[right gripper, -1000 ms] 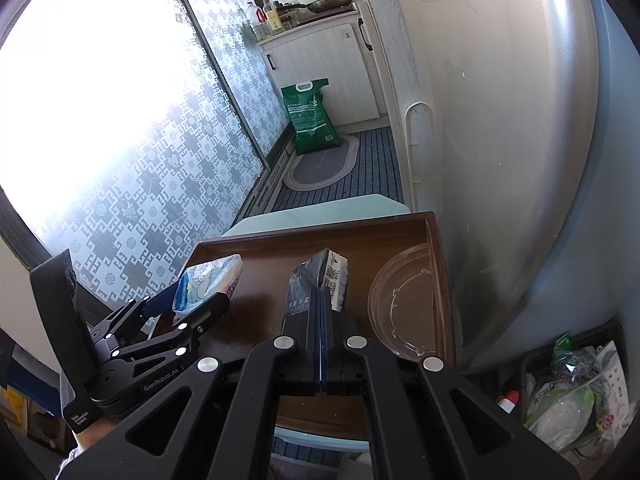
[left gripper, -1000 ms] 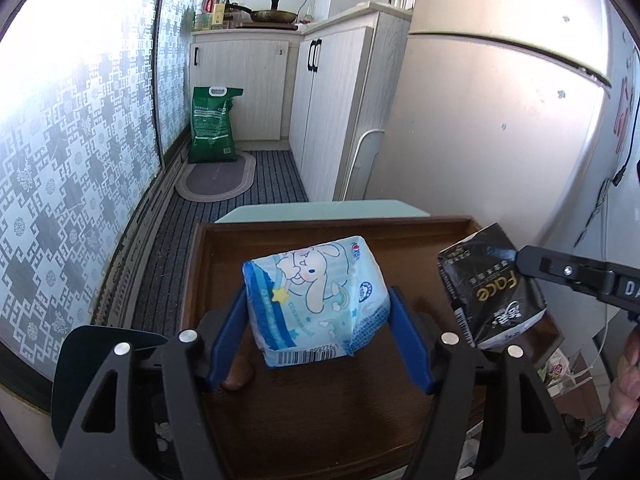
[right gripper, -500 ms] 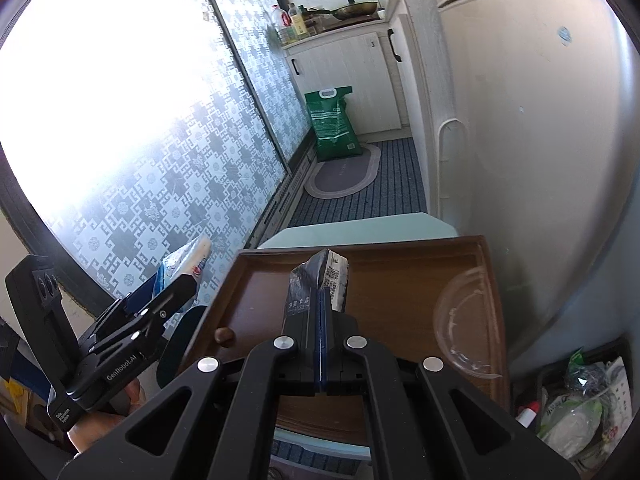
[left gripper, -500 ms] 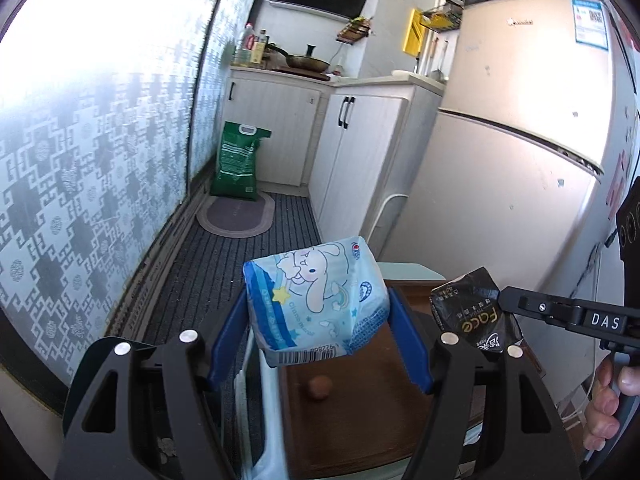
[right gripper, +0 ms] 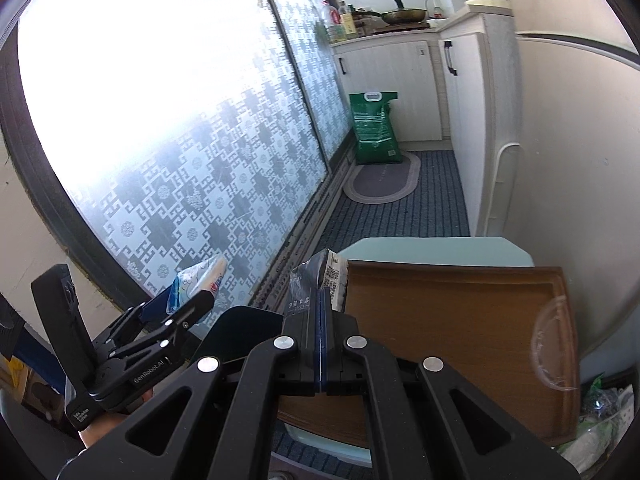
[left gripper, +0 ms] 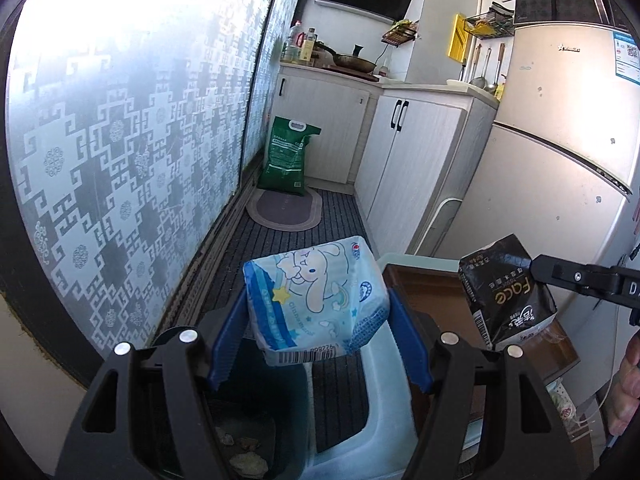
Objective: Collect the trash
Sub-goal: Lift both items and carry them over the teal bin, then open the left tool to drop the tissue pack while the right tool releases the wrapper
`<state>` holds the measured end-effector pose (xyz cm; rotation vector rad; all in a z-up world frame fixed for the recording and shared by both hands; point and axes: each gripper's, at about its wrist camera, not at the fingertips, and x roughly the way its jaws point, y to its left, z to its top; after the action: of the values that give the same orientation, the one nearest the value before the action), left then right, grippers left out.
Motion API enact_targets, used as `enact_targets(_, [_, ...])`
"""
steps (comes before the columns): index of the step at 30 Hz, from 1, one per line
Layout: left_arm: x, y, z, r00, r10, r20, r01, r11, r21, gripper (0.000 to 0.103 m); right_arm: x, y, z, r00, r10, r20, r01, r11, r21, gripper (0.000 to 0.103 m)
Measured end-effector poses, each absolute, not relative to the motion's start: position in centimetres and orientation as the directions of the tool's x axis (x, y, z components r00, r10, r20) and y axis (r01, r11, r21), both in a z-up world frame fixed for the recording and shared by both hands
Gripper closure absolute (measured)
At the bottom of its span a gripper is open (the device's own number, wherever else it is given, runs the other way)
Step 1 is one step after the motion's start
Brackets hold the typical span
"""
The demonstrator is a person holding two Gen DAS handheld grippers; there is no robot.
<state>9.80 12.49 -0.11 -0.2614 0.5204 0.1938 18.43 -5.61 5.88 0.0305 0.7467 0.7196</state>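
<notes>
My left gripper (left gripper: 318, 316) is shut on a light blue tissue pack with a cartoon rabbit (left gripper: 316, 300). It holds the pack in the air over a dark bin (left gripper: 248, 424) that has scraps at its bottom. My right gripper (right gripper: 322, 304) is shut on a flat black wrapper with white print (right gripper: 320, 280); the wrapper also shows in the left wrist view (left gripper: 504, 296). It hangs over the left edge of the brown wooden tray (right gripper: 452, 328). The left gripper and its pack also show in the right wrist view (right gripper: 196, 288), over the bin's rim (right gripper: 240, 328).
A clear plastic lid (right gripper: 556, 348) lies at the tray's right edge. The tray rests on a pale green stool (left gripper: 384, 412). A bag of trash (right gripper: 600, 416) sits low right. A fridge (left gripper: 556, 152), white cabinets (left gripper: 408, 148), a green sack (left gripper: 286, 156) and a patterned glass door (left gripper: 120, 152) ring the narrow floor.
Both grippers have moved left off the tray with their loads. The blue pack is now over the dark bin, and the black wrapper is at the tray's left edge.
</notes>
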Motion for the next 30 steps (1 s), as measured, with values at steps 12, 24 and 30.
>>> enact_targets(12, [8.0, 17.4, -4.6, 0.709, 0.197, -0.677, -0.338, 0.938, -0.081, 0.032, 16.5, 2.3, 5.5, 0.440, 0.641, -0.629, -0.661, 0.705, 0.256, 0.103])
enact_targets(24, [7.3, 20.6, -10.6, 0.538, 0.222, -0.813, -0.353, 0.935, 0.022, 0.032, 16.2, 8.2, 2.0, 0.373, 0.589, -0.717, -0.690, 0.693, 0.209, 0.103])
enact_targets(30, [7.5, 21.2, -13.4, 0.470, 0.183, -0.863, -0.336, 0.942, 0.017, 0.031, 16.3, 10.2, -0.6, 0.343, 0.533, -0.774, -0.695, 0.698, 0.173, 0.103])
